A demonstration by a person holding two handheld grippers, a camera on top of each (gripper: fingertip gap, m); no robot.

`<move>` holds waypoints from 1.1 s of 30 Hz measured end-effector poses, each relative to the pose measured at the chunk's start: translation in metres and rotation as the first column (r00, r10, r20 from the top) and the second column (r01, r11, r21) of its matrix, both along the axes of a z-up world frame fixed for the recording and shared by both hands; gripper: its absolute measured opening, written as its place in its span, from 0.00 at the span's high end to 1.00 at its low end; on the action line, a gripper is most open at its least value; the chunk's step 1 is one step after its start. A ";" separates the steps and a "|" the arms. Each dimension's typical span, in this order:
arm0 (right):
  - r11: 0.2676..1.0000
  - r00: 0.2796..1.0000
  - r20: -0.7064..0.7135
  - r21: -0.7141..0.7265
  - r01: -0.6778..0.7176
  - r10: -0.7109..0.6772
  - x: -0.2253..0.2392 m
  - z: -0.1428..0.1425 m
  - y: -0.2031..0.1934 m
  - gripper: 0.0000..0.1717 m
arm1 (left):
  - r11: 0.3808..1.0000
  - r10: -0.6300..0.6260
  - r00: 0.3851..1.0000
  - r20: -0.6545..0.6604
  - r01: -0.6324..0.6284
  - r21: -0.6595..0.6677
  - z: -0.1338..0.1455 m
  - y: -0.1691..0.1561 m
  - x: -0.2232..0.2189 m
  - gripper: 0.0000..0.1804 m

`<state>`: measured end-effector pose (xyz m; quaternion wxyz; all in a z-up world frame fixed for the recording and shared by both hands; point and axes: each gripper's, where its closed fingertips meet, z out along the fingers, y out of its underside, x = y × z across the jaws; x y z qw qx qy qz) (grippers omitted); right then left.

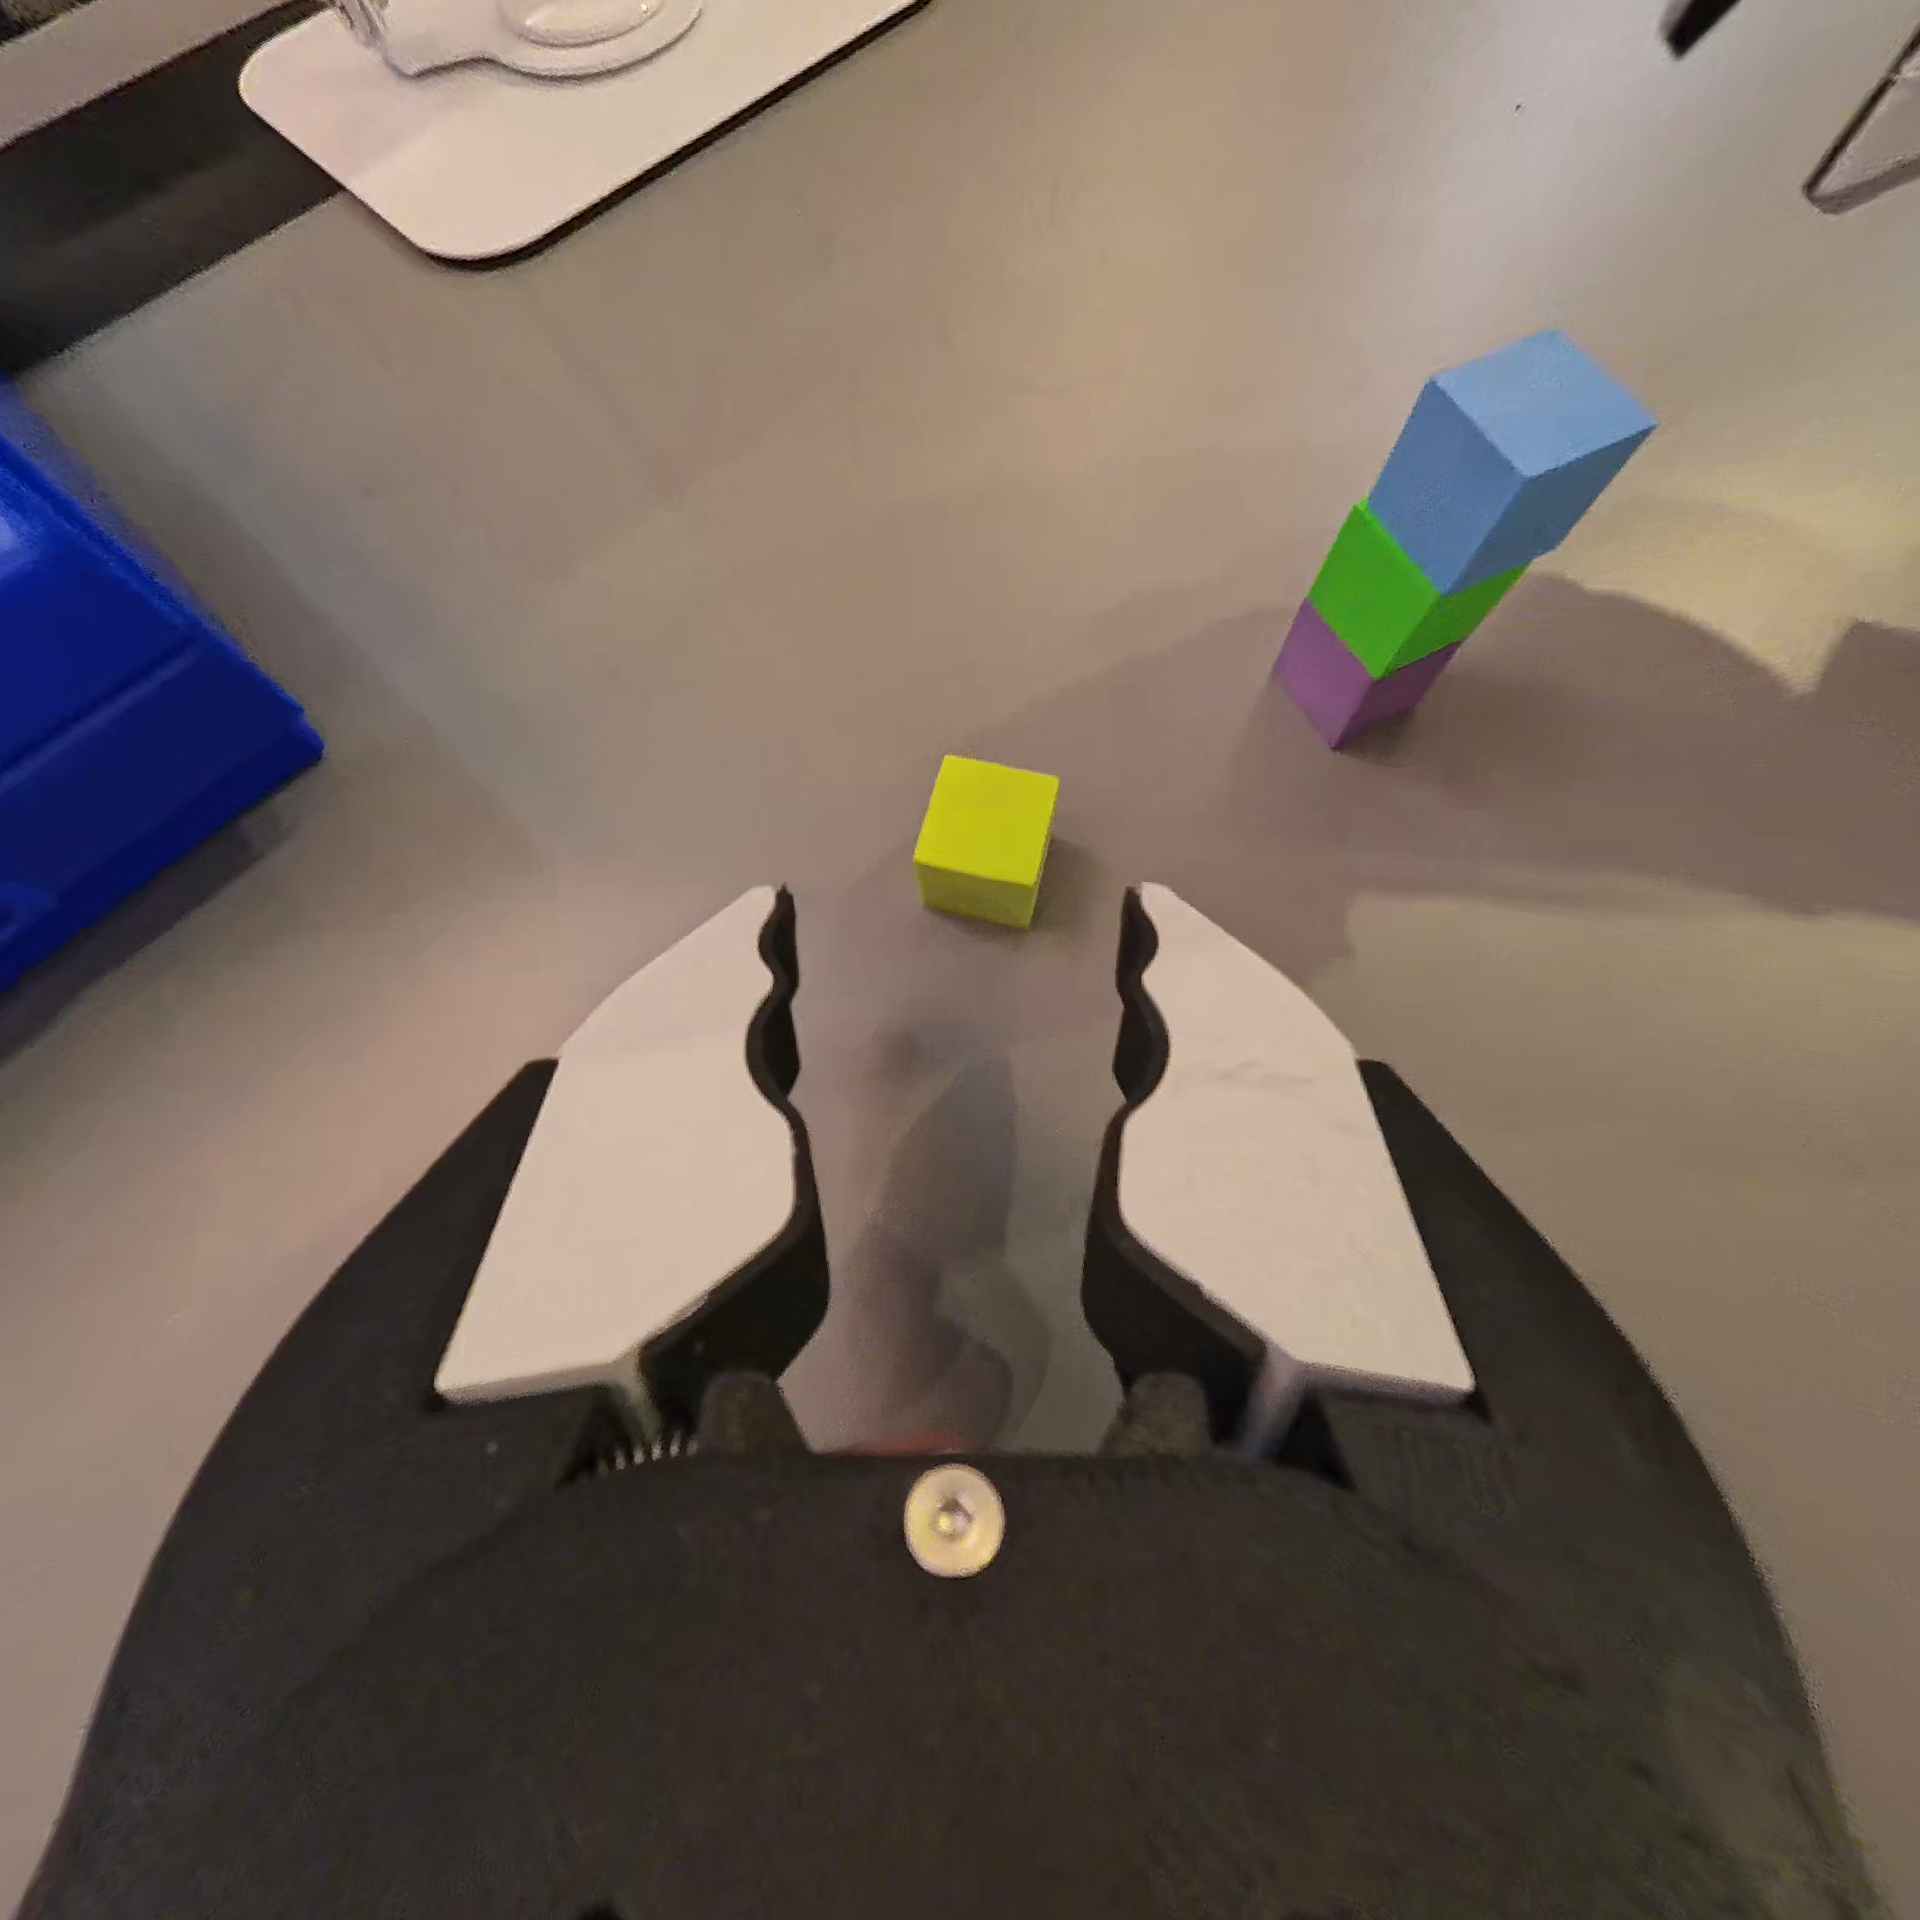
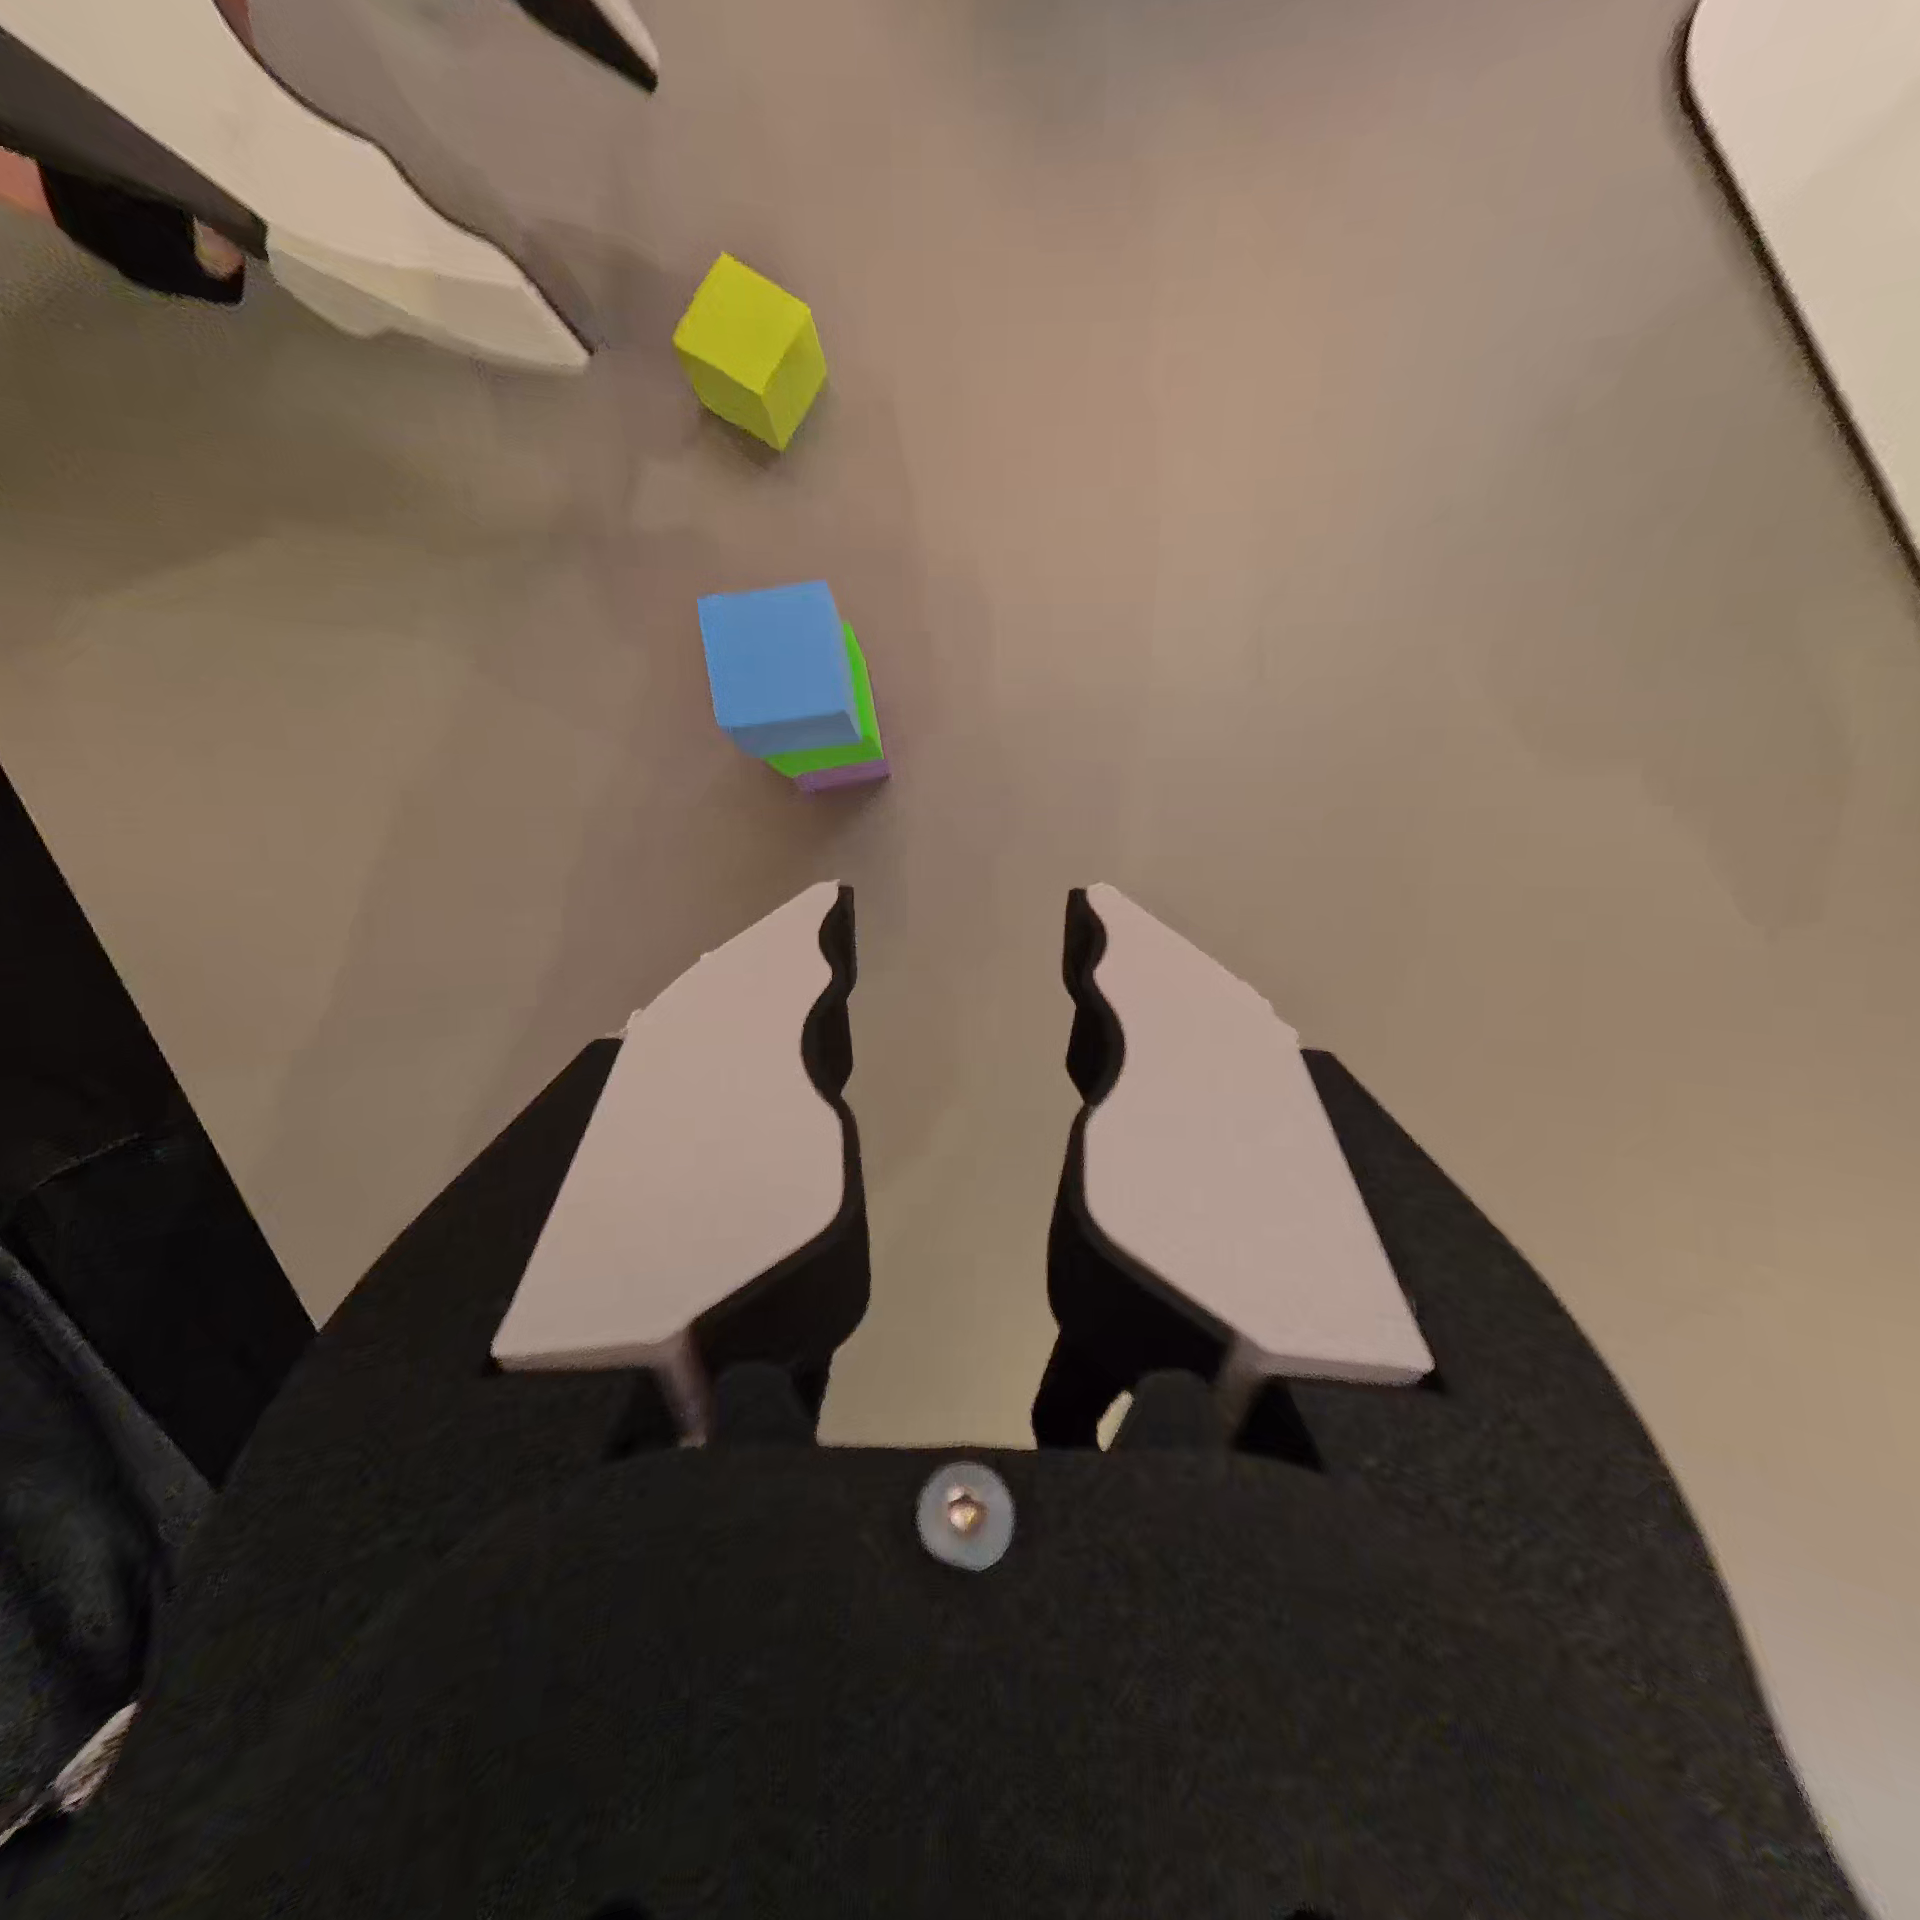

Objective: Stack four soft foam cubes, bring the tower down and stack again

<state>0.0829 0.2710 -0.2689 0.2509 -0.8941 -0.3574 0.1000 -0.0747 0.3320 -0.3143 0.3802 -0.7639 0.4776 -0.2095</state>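
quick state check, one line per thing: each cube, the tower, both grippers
yellow cube: alone on the table, not stacked
purple cube: bottom of the tower
green cube: middle, on the purple
blue cube: top, twisted and offset from the green
tower: three cubes high, standing
left gripper: open, holding nothing, just short of the yellow cube
right gripper: open, holding nothing, clear of the tower

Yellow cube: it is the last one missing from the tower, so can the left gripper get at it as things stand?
Probably yes. The left gripper is open and empty, and the yellow cube sits alone on the table just ahead of its fingertips, well apart from the three-cube tower.
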 end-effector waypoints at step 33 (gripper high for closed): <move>0.992 0.978 -0.183 -0.059 -0.115 0.102 0.025 -0.079 -0.001 0.81 | 0.579 -0.815 0.577 0.059 0.814 0.033 0.066 -0.055 0.092 0.85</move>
